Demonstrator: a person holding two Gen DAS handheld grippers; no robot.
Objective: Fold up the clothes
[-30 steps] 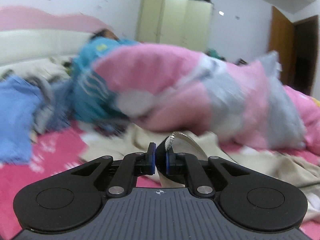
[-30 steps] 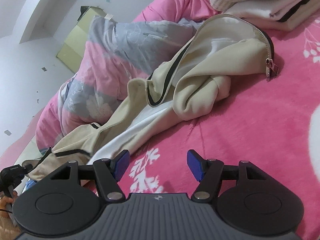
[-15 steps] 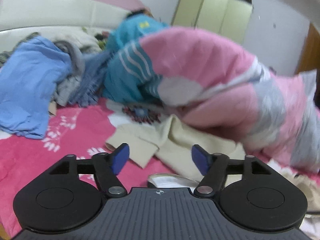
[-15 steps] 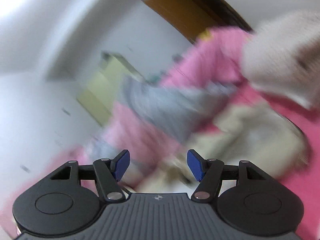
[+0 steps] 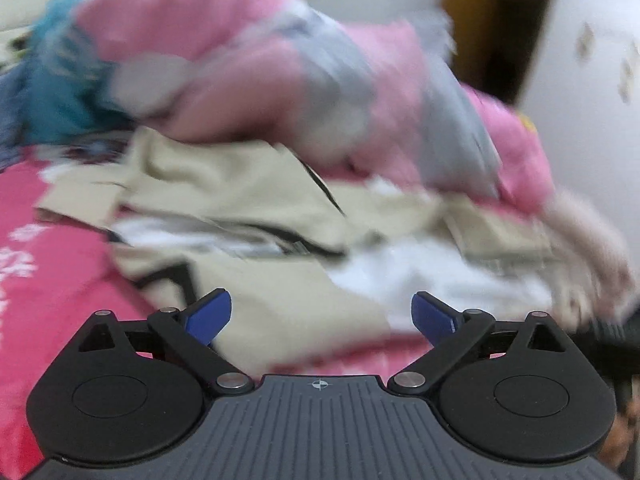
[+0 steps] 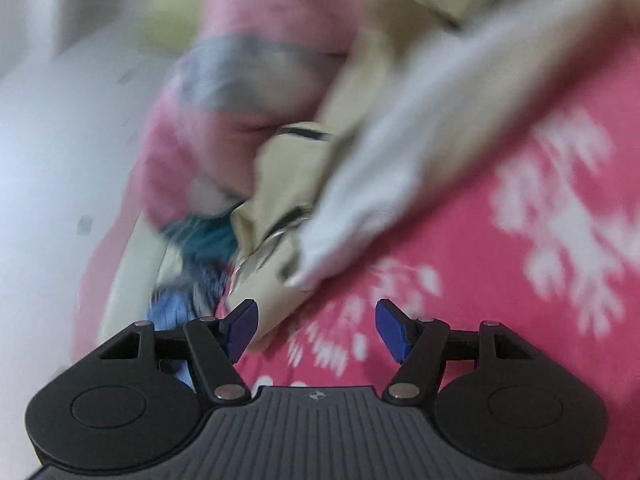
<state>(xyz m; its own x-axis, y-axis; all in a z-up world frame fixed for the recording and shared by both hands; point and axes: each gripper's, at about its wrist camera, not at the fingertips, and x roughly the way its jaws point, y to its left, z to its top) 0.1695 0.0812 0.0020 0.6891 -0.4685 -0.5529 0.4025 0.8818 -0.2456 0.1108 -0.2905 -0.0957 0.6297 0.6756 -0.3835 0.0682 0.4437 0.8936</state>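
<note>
On the bed, left wrist view: we list one beige jacket (image 5: 256,184) with black trim and white lining, spread rumpled over the pink bedspread (image 5: 48,248), its far edge against a pink-and-grey quilt (image 5: 248,60); blue and teal clothes (image 5: 52,92) lie heaped at far left. We judge the risk here to be a blind grab: the picture is smeared, so a claw closing now could catch one layer, or the bedspread with it. Left gripper (image 5: 320,316): jaws spread wide, holding nothing, hanging just above the jacket's near hem.

Right wrist view: the same jacket (image 6: 304,168) runs diagonally, its pale lining uppermost, zip end nearest. Right gripper (image 6: 316,330): jaws wide apart, empty; whether its left pad (image 6: 240,328) touches the jacket's corner we cannot tell.
</note>
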